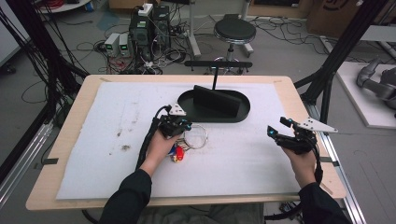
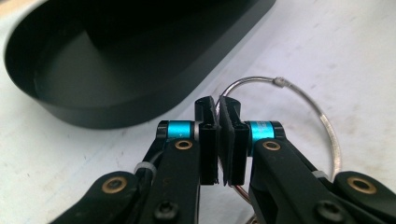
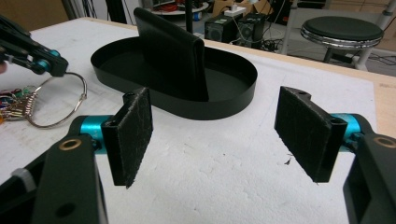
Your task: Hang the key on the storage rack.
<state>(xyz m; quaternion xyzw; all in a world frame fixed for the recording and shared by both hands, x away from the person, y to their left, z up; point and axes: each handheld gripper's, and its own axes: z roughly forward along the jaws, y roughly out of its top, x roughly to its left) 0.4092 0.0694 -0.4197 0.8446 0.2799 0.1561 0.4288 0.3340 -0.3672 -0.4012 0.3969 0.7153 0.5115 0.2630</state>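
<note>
Left gripper view gives us one thin wire ring [image 2: 299, 100], silver with a small clasp bead at its top, pinched between the left tongs [image 2: 218, 112], whose jaws are pressed together on it. From the high view we count one bunch of colourful keys [image 1: 177, 153] hanging off that ring, beside one black oval tray [image 1: 187, 100] on the white tabletop [image 1: 243, 154]. We see the right tongs [image 3: 215, 135] hovering well apart, jaws wide.

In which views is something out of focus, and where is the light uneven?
Left gripper view: the black tray is soft, the fingers and wire ring sharper. Right gripper view: the near fingers look crisp, the stool blurrier. High view: the white mat is evenly lit, the floor dimmer.
</note>
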